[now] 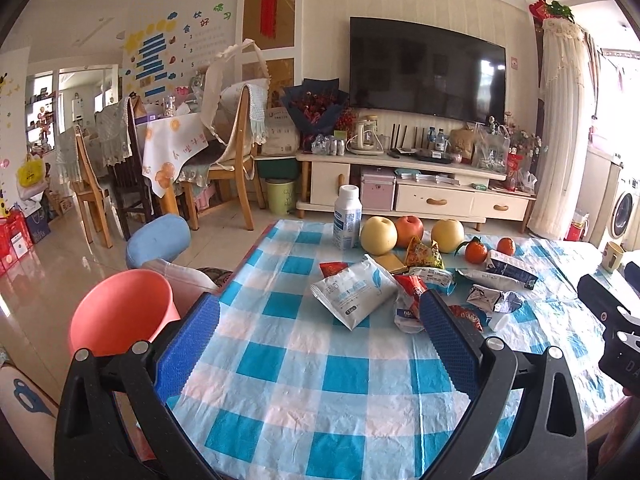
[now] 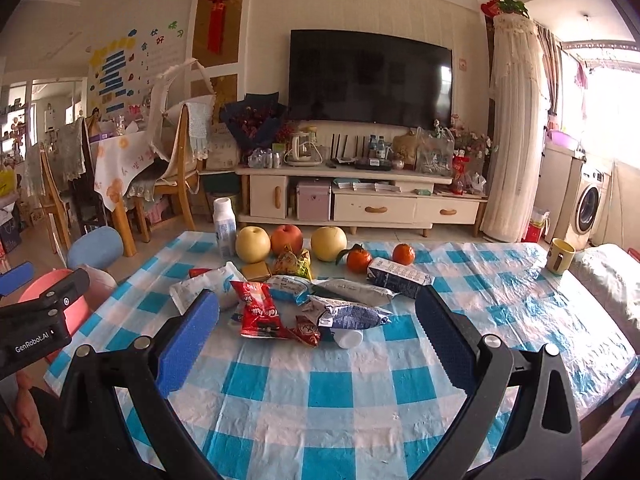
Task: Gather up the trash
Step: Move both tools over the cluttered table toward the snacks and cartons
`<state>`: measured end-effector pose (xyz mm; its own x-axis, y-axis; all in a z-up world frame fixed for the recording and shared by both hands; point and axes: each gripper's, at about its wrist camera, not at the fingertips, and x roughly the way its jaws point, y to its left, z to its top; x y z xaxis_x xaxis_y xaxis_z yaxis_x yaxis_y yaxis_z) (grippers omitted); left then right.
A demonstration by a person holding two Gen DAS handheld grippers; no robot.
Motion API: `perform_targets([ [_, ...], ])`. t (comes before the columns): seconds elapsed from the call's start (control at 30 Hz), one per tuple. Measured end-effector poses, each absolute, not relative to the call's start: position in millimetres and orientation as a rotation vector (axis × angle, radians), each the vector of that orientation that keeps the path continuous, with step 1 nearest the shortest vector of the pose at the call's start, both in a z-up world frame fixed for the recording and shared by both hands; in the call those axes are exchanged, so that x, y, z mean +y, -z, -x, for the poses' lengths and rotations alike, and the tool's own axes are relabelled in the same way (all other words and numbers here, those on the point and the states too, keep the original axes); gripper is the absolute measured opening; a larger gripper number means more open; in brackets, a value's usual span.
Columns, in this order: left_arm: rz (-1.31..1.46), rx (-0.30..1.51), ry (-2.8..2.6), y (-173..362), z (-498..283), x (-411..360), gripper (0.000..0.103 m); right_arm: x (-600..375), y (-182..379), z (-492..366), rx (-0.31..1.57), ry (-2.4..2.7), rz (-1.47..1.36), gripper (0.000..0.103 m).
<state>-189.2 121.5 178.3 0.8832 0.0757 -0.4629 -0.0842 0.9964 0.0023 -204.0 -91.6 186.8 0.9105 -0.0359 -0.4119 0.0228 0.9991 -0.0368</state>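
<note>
Several wrappers lie heaped mid-table on the blue checked cloth [image 2: 332, 392]: a white pouch [image 1: 354, 292], a red snack bag [image 2: 258, 310], a silver-blue bag [image 2: 352, 314], a yellow-green packet [image 2: 292, 262] and a dark milk carton [image 2: 396, 272]. A small white cap [image 2: 348, 338] rests by the heap. My left gripper [image 1: 320, 340] is open above the near cloth, short of the pouch. In the right wrist view my right gripper [image 2: 318, 332] hangs open, its fingers either side of the heap's near edge. An orange-pink bin [image 1: 120, 312] stands off the table's left edge.
Behind the heap stand a white bottle [image 1: 347, 218], two yellow pears [image 2: 253, 244], a red apple [image 2: 286, 239] and two tangerines [image 2: 359, 260]. A yellow mug [image 2: 561, 255] sits far right. A blue stool [image 1: 158, 238], dining chairs and a TV cabinet [image 2: 360, 200] lie beyond.
</note>
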Motion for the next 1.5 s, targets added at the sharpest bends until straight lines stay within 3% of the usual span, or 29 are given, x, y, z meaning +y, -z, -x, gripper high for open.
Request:
perform_targets([
  [0.6,0.019,0.489,-0.083,-175,192,129,0.098,-73,-182,203,0.445,-0.024,0.125,0.099],
  [1.5,0.061,0.638,0.036,-128,147,137,0.098,-135,-161,174,0.594,-0.033,-0.034,0.099],
])
